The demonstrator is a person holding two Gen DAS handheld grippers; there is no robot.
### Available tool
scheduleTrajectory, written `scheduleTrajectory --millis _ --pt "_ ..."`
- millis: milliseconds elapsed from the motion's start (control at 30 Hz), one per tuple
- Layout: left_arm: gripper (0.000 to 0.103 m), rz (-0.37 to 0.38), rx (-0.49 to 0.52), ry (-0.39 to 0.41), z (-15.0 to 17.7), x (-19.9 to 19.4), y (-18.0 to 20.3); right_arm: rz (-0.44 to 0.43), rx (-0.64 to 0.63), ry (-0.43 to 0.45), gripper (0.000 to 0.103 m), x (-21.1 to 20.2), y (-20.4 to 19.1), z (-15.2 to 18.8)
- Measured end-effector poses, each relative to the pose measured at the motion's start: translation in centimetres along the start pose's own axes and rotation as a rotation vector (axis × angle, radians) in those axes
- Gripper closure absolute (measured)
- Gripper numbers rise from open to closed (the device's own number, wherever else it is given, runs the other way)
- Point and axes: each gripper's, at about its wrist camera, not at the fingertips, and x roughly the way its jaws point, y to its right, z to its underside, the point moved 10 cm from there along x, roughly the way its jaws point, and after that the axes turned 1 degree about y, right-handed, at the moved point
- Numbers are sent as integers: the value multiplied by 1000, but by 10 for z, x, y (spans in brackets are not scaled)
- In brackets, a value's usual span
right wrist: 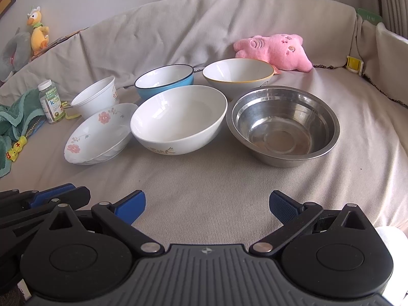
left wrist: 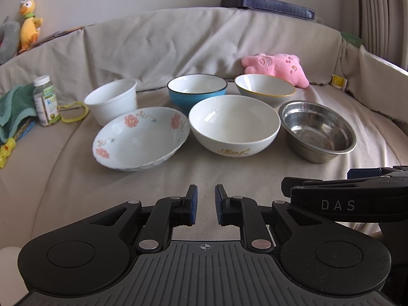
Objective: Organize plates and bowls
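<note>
Bowls [left wrist: 234, 125] on sofa [left wrist: 204, 178]; left fingers [left wrist: 193, 204] narrowly apart, right fingers [right wrist: 130, 205] wide, both empty

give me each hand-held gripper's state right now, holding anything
Left hand-held gripper: nearly closed, a narrow gap between the pads, holding nothing.
Right hand-held gripper: wide open, holding nothing, short of the bowls.

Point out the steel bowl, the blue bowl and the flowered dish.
steel bowl [right wrist: 283, 137], right wrist view, inner floor.
blue bowl [left wrist: 196, 85], left wrist view, white inside.
flowered dish [left wrist: 137, 140], left wrist view, inner centre.
</note>
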Motion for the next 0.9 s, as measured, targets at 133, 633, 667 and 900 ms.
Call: scheduleTrajectory --millis 133,633,667,900 --pt "85 0 0 0 0 0 0 1 1 0 0 0 0 0" --pt "85 38 -46 -24 3 8 -7 4 -8 7 0 1 -1 -1" --pt "85 69 -62 -32 3 11 -8 8 -15 7 0 2 -1 0" --pt "85 255 -150 -147 7 43 -18 40 -63 7 0 17 -1 -20"
